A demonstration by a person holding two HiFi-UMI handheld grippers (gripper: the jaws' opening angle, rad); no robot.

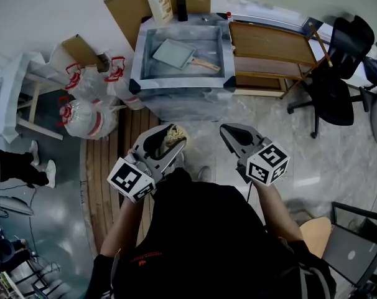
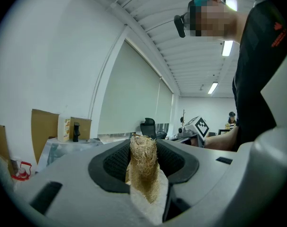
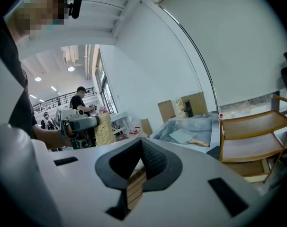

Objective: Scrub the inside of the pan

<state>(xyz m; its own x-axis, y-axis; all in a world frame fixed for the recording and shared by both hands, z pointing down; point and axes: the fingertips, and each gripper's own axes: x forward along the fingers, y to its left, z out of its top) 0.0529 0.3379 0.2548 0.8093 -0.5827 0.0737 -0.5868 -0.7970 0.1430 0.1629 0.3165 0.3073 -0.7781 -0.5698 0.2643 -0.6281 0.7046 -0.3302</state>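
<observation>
Straw-coloured scrubber (image 2: 144, 167) pinched in left claw (image 1: 163, 143), well apart from pan (image 1: 174, 53).
Right claw (image 3: 141, 163) shut on nothing; risks pan sliding in basin (image 1: 179, 81) if scrubbed unheld.

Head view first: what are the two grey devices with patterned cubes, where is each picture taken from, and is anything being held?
A person holds a hand-worked two-jaw gripper in each hand; the patterned cubes belong to them. The head view looks down from a camera on the person's head; the two gripper views come from cameras riding on each gripper, looking along its jaws. The left gripper is clamped on a straw-coloured fibrous scrubber; the right gripper is shut and empty. Ahead, a square grey pan with a wooden handle lies in a plastic-lined tub beside a wooden shelf, away from both grippers.
</observation>
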